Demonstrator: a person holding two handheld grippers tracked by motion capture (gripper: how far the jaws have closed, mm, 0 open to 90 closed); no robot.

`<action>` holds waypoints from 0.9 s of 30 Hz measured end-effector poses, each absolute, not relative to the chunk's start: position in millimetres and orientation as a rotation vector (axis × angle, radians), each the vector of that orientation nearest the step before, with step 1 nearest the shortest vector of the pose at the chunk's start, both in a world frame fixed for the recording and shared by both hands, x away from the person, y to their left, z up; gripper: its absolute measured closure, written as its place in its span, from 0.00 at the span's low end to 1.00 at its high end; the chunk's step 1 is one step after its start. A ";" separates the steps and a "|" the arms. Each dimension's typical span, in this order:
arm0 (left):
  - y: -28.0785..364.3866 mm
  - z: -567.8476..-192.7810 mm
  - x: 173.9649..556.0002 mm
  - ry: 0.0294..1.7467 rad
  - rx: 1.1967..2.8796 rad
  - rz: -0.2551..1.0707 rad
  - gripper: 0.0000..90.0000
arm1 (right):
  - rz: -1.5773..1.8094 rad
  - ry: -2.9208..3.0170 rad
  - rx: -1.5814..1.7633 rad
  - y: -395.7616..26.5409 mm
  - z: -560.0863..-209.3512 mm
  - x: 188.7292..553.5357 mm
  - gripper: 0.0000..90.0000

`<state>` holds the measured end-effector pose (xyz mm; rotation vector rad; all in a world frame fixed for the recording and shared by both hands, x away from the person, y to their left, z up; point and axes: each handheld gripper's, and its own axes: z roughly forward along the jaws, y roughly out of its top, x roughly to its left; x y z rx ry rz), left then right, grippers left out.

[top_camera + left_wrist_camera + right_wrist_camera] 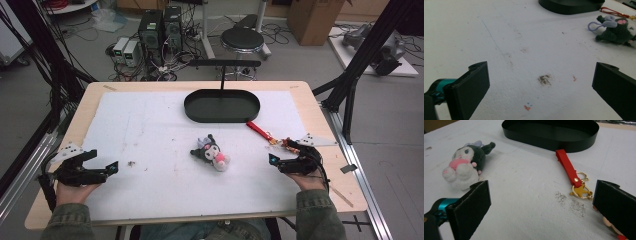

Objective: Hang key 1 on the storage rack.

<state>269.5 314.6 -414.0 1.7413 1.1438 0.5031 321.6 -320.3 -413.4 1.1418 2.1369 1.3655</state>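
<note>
A dark grey and white plush toy [211, 152] with a pink nose lies near the middle of the white mat [150, 125]; it also appears in the left gripper view [616, 31] and the right gripper view [465, 166]. A red strap keychain [259, 130] with a gold star [580, 191] lies beside the black oval tray [222, 117]. My left gripper [102, 161] rests at the mat's near left, open, with bare mat between its jaws [541, 85]. My right gripper [281, 157] sits at the near right, open and holding nothing [541, 205], just short of the keychain's star end.
The tray carries a thin black T-shaped stand [223, 64] at its far side. A small peach and red charm [610, 223] lies partly under the right jaw. Smudges mark the mat [544, 79]. Beyond the table are a stool [242, 39] and computer boxes [152, 30].
</note>
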 end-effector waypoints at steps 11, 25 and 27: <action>314.2 -414.9 270.3 1.143 1.752 0.515 0.02 | 1.369 2.129 1.156 -321.8 -413.0 321.2 0.01; 312.9 -414.6 269.5 1.134 1.759 0.529 0.02 | 1.366 2.126 1.151 -321.8 -414.0 322.0 0.01; 312.9 -414.2 269.3 1.134 1.755 0.528 0.02 | 1.364 2.127 1.154 -321.5 -414.2 322.2 0.01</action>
